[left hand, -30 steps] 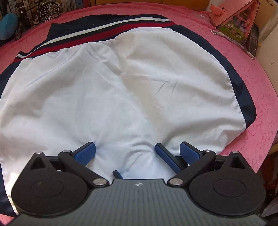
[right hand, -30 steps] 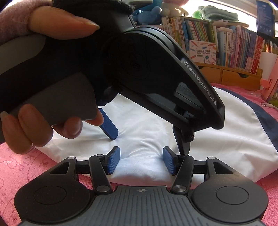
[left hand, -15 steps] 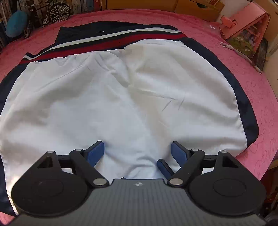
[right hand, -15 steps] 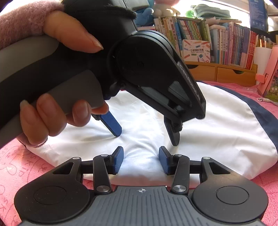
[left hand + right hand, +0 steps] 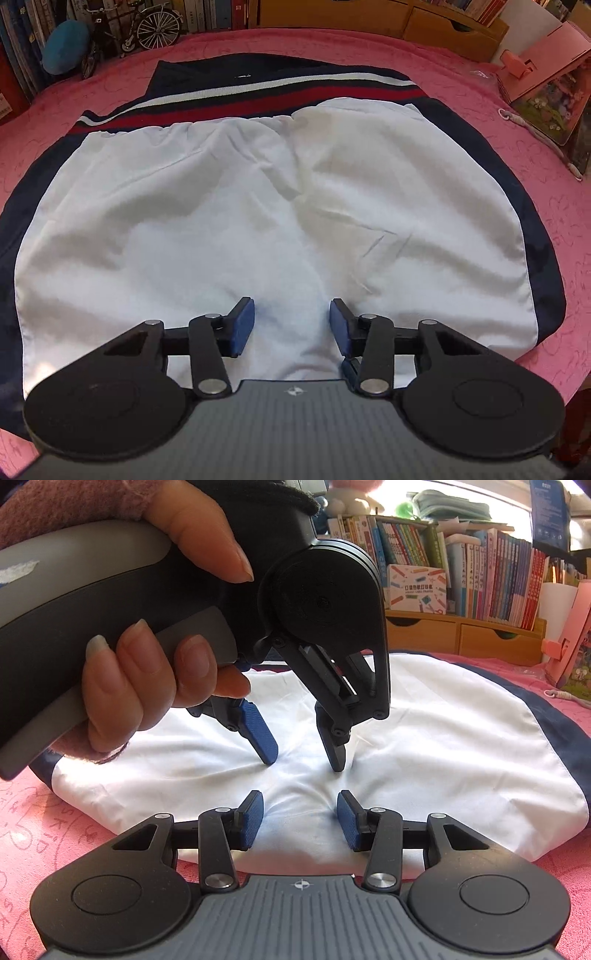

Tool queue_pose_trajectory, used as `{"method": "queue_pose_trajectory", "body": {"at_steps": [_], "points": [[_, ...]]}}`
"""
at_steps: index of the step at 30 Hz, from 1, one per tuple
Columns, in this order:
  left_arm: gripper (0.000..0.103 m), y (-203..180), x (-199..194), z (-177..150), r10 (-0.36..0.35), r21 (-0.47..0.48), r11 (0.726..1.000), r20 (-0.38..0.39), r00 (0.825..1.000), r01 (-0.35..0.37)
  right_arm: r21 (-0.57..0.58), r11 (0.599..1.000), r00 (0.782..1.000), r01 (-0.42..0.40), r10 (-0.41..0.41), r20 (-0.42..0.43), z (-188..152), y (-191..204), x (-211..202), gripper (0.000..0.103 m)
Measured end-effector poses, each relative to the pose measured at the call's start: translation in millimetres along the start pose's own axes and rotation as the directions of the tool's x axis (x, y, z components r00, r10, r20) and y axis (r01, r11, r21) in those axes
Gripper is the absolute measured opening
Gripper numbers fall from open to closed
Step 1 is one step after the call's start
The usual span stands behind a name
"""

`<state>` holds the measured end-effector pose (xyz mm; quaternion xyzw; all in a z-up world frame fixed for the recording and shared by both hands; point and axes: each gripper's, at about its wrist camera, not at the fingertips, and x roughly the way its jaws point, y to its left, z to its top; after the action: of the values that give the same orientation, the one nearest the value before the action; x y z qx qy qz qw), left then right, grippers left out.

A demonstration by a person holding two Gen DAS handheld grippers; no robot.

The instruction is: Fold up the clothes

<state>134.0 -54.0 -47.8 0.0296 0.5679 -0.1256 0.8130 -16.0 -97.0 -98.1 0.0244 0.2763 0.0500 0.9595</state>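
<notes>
A jacket (image 5: 258,206) lies spread on the pink bedspread (image 5: 480,92), white lining up, with a navy border and red and white stripes at its far end. My left gripper (image 5: 291,325) points steeply down at the lining near the close hem. Its jaws are closing, and a low ridge of white fabric lies between them. In the right wrist view a hand (image 5: 147,679) holds the left gripper (image 5: 303,762), whose tips dig into the cloth. Just in front, my right gripper (image 5: 300,819) is shut on a gathered fold of the jacket (image 5: 443,746), with creases running in to its pads.
A pink box (image 5: 546,92) with a cord stands at the far right of the bed. A model bicycle (image 5: 147,26) and a blue round thing (image 5: 62,48) sit at the back left. Wooden drawers (image 5: 461,635) and bookshelves (image 5: 480,579) line the back. The bed edge drops off at the right.
The left gripper's jaws have come in from wide apart to a narrow gap over the white fabric, and its body has rolled more upright. The right gripper's jaws narrowed slightly, gathering cloth.
</notes>
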Motion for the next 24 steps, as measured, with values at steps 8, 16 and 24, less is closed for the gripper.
{"method": "queue_pose_trajectory", "body": {"at_steps": [8,16,24], "points": [[0.039,1,18,33,0.066,0.014,0.998,0.058,0.996,-0.067,-0.005,1.0,1.0,0.004,-0.004,-0.002,0,-3,1,0.045],[0.043,17,54,99,0.123,-0.088,0.99,0.153,0.981,-0.11,-0.007,1.0,1.0,-0.003,0.003,-0.005,-2,-5,1,0.041],[0.045,18,59,108,0.134,-0.102,0.988,0.165,0.977,-0.118,-0.007,1.0,1.0,0.001,-0.001,-0.006,-6,-1,-3,0.039]]}}
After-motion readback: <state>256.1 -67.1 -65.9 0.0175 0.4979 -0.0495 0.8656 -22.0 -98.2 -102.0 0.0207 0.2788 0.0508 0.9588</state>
